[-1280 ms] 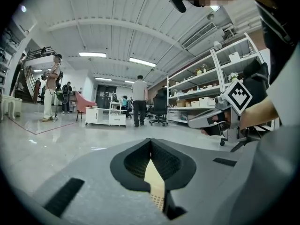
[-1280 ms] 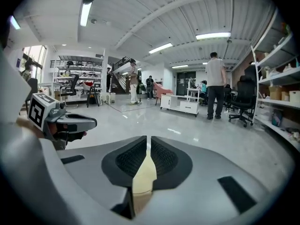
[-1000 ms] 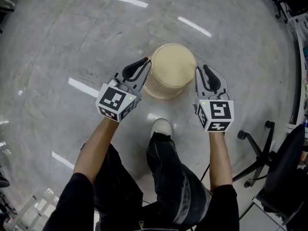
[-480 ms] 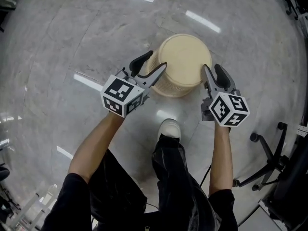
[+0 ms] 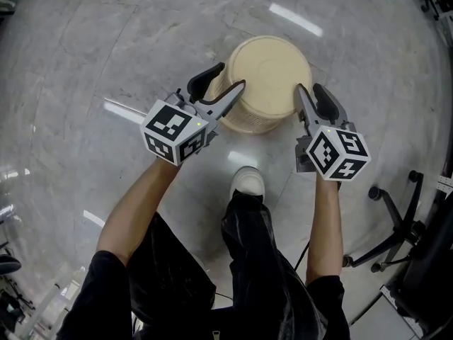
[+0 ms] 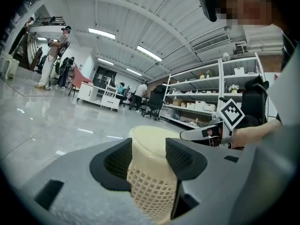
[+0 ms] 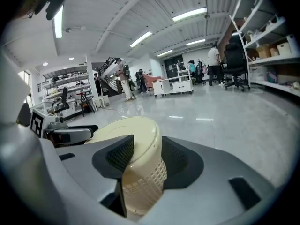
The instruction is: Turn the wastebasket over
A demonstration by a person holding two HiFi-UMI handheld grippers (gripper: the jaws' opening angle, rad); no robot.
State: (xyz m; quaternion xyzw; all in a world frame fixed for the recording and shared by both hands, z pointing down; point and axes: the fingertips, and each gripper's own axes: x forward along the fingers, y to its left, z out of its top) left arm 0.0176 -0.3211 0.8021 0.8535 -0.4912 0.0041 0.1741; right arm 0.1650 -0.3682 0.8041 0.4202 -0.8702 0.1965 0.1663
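Standing mouth down on the glossy grey floor (image 5: pixel 85 62), the wastebasket (image 5: pixel 272 76) showed its solid cream base upward, with lattice walls beneath it. Its inside was hidden, so nothing could be told of any contents. The left gripper (image 5: pixel 233 75) sat close at the basket's left flank and the right gripper (image 5: pixel 309 89) close at its right flank, roughly opposite each other. Both grippers had just been opening their jaws, which stood spread wide. In each gripper view the basket's upper wall filled the gap between the pads, yet the pads did not clamp it, so neither gripper had hold of anything. Whether the jaw tips touched the wall could not be told.

The person's white shoe (image 5: pixel 248 181) rested near the basket's near side, between the two arms. An office chair (image 5: pixel 396 218) stood well apart at the lower right. To the basket's left and beyond it the floor ran open. The gripper views showed shelving (image 6: pixel 211 102) and other furniture only far off across the room
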